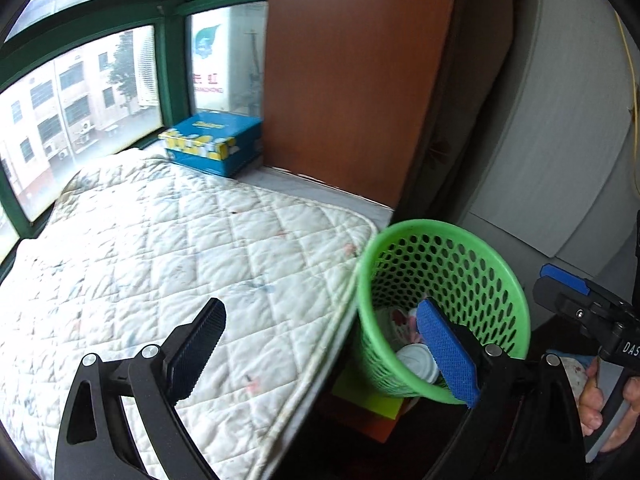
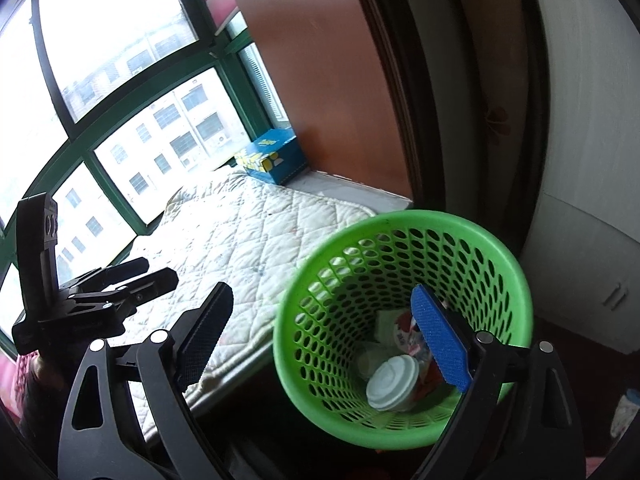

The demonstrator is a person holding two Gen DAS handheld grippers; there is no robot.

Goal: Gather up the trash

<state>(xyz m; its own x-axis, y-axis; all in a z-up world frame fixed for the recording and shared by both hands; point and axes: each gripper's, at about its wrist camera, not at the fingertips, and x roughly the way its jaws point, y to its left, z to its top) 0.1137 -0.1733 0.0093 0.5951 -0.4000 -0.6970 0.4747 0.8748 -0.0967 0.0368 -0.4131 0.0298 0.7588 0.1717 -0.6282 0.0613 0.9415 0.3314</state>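
well, scene: a window seat with a quilted pad [image 1: 168,248] under a green-framed window [image 1: 80,92], and a wooden panel [image 1: 352,72] on the far side.
left gripper [image 1: 320,354]: jaws are spread wide and hold nothing; the dark finger is over the quilted pad, the blue-padded finger is in front of the basket opening.
right gripper [image 2: 326,338]: jaws are also released wide and empty; its blue finger is seen over the inside of the basket, its dark finger over the edge of the pad.
green basket [image 1: 496,264]: a perforated plastic bin, standing just beside the corner of the quilted pad, lower than the pad surface; it looks tilted in both views, but this may be the lens.
trash in basket: a white cup with lid [image 2: 394,382] lies on its side at the bottom, lid toward the camera; behind it is a crumpled wrapper with red and white print [image 2: 404,330] and some pale paper [image 2: 386,322]. from the left wrist view the same cup is partly hidden by the blue finger.
blue box [image 1: 216,142]: a blue and yellow carton on the sill at the far end of the pad, near the wooden panel, well apart from the basket.
under basket: something yellow-green and orange [image 1: 372,404] is seen below it in the left view; i cannot tell what it is.
other gripper in view: in the left wrist view the right tool shows at the right edge with a hand [image 1: 596,396] on its handle.
pad surface: no loose trash can be seen on the quilt.
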